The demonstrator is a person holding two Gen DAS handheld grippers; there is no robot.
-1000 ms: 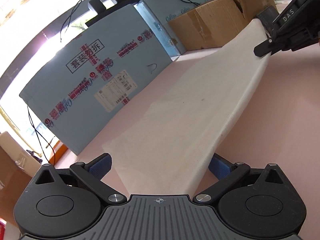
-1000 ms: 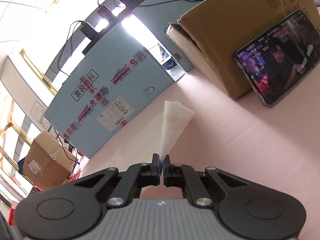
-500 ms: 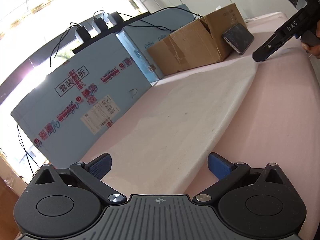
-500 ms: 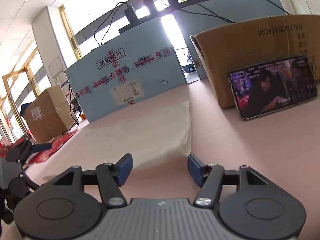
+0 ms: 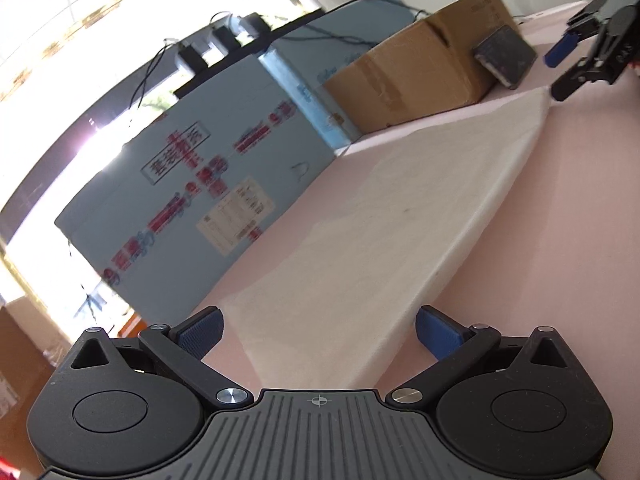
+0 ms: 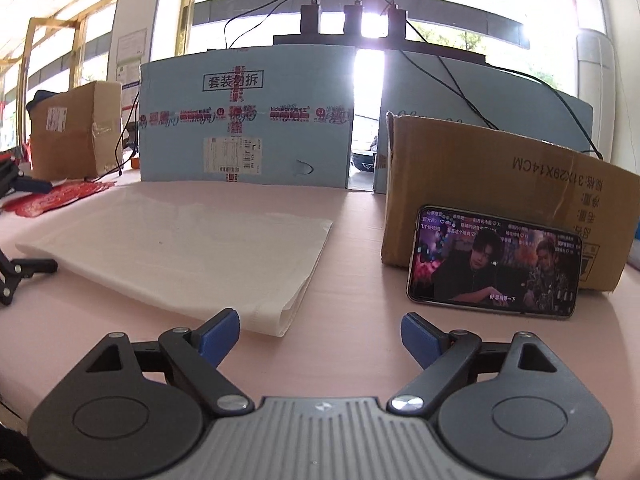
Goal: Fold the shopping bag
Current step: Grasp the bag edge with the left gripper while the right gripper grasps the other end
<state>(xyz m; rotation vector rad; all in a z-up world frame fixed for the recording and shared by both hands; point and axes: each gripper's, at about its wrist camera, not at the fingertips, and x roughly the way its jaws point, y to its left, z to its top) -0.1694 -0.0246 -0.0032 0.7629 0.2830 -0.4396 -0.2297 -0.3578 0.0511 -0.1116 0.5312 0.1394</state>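
The white shopping bag lies flat on the pink table, folded into a long strip. My right gripper hovers just short of the bag's near right corner. Its jaws are opening and nothing is between them. From the left wrist view it shows at the strip's far end, clear of the cloth. My left gripper stands wide open over the other end of the strip. Its blue pads sit on either side of the bag without pressing it. It also appears at the left edge.
A brown cardboard box stands right of the bag with a lit phone leaning on it. Tall blue cartons wall off the back of the table. Another brown box and red sheets sit far left.
My right gripper let go of the bag's end, opened wide, rolled level and drew back. The raised end now lies flat on the table. The left gripper stayed open and barely moved.
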